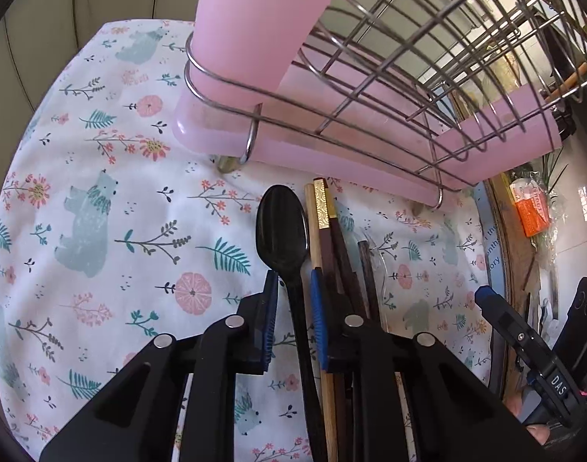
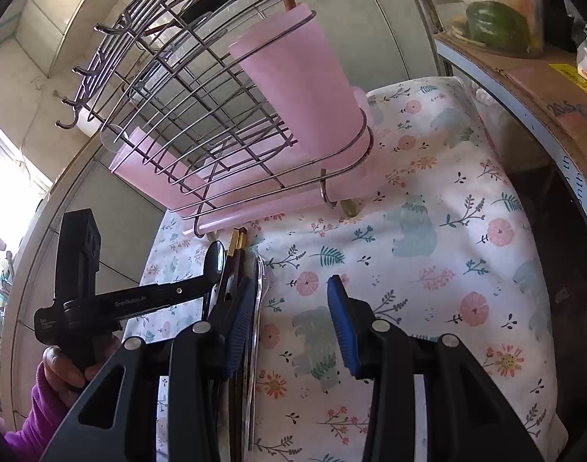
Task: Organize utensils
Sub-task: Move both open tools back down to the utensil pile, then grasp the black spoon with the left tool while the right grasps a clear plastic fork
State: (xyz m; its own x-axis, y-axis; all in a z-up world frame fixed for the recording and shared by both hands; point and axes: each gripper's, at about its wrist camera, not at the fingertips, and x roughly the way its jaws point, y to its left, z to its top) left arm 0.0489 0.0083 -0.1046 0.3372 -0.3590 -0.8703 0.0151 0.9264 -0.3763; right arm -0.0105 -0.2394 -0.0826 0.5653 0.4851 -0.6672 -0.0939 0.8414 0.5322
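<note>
A black plastic spoon [image 1: 283, 235] lies on the floral cloth [image 1: 112, 200], its handle between the blue pads of my left gripper [image 1: 295, 300]; the jaws stand slightly apart around it, not clamped. Wooden and dark chopsticks [image 1: 324, 227] and a clear plastic utensil [image 1: 374, 254] lie just right of the spoon. A wire rack [image 1: 408, 77] with a pink utensil cup [image 1: 251, 38] stands beyond them. My right gripper [image 2: 293, 308] is open and empty over the cloth [image 2: 447, 211], right of the spoon [image 2: 214, 261], chopsticks [image 2: 237, 246] and clear fork [image 2: 260, 281]. The cup [image 2: 305, 81] holds one stick.
The rack [image 2: 170, 115] has a pink drip tray [image 1: 389, 161] under it and hooks on its end. A cardboard box edge [image 2: 543, 88] runs along the right of the cloth. A tiled wall lies behind the rack.
</note>
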